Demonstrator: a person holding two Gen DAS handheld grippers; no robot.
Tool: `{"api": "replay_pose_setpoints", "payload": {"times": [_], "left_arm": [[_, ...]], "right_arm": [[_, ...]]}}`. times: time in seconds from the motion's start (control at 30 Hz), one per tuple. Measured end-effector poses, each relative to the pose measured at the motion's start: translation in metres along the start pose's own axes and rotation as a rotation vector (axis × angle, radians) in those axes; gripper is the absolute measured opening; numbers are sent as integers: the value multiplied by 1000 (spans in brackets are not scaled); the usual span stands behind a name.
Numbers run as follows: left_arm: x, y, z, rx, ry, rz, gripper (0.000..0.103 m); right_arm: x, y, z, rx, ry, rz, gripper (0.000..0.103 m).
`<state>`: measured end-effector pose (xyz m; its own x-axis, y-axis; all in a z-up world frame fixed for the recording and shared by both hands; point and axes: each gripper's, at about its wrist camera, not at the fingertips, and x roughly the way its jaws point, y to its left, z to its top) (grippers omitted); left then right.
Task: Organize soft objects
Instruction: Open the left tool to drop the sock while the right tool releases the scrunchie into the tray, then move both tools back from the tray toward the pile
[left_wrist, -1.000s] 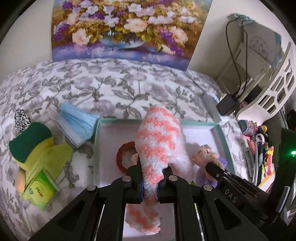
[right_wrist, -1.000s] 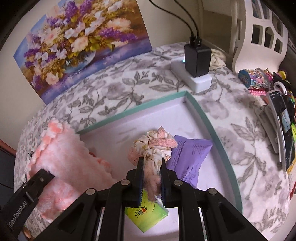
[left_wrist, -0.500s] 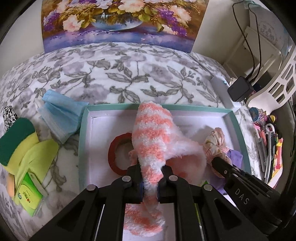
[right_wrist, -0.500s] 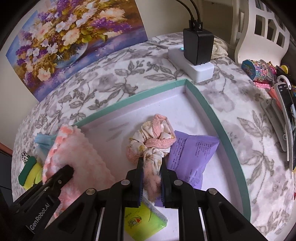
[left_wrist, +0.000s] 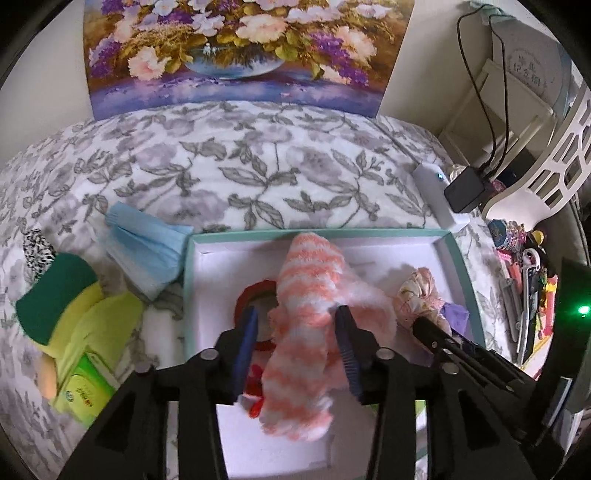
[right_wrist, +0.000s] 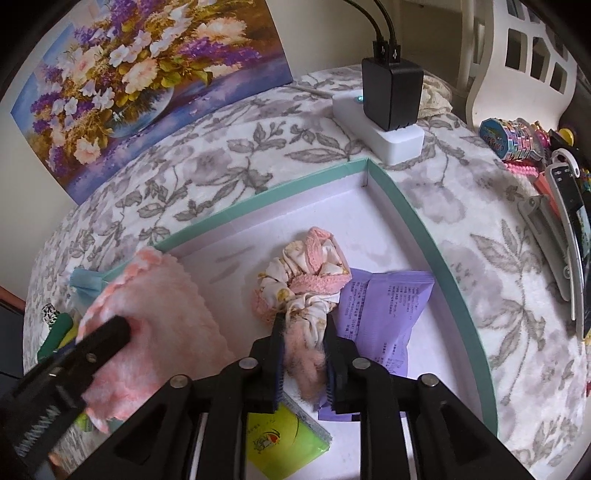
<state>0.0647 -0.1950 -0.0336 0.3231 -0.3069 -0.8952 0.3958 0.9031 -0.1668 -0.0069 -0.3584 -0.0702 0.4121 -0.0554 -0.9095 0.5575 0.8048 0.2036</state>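
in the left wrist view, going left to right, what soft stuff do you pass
green and yellow cloth → blue face mask → red ring → pink striped fuzzy sock → floral scrunchie

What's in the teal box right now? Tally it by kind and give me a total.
Fuzzy striped sock: 1
Floral scrunchie: 1
Red ring: 1
Packets: 2, purple packet and green packet
Total: 5 in the teal box
A red scrap beneath the sock is too hidden to count.
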Motion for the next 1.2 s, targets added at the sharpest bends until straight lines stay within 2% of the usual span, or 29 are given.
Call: {"api": "replay_pose_setpoints", "payload": {"times": [0.1,0.2,0.43,0.53,0.57,0.6,0.63,0.73,0.8,0.93,1.0,1.1,1.2], "left_arm": [[-10,6,1,-15,-2,4,55],[-19,16,1,-44,-4,15,59],[-12,36,-5,-87,38,89,60],[-7,45,-9,-112,65,116,61],[-6,48,-10,-117,73,126,68],[-4,50,-11,-121,79,134,79],[-4,51,-13,-125,81,139,81],[-5,56,-16,-133,84,155,83],[-6,59,-18,-136,82,172,89],[-9,66,-24,-141,77,205,90],[-11,70,-26,-147,79,217,96],[-14,76,-30,-156,75,246,97],[-18,82,-34,-162,72,271,98]], "right_arm": [[-4,0,0,-1,2,4,34],[-8,2,-1,-16,-1,-7,37],[-22,4,-5,-28,-9,-16,51],[-25,8,-9,-49,-10,-23,59],[-26,9,-10,-56,-9,-25,62],[-27,11,-11,-62,-8,-26,63],[-27,12,-13,-67,-8,-27,64],[-28,15,-16,-77,-4,-34,67],[-28,16,-19,-78,-1,-45,76],[-29,16,-23,-67,10,-47,77],[-29,15,-25,-59,18,-45,87],[-30,15,-28,-49,22,-48,99],[-34,15,-32,-42,16,-53,103]]}}
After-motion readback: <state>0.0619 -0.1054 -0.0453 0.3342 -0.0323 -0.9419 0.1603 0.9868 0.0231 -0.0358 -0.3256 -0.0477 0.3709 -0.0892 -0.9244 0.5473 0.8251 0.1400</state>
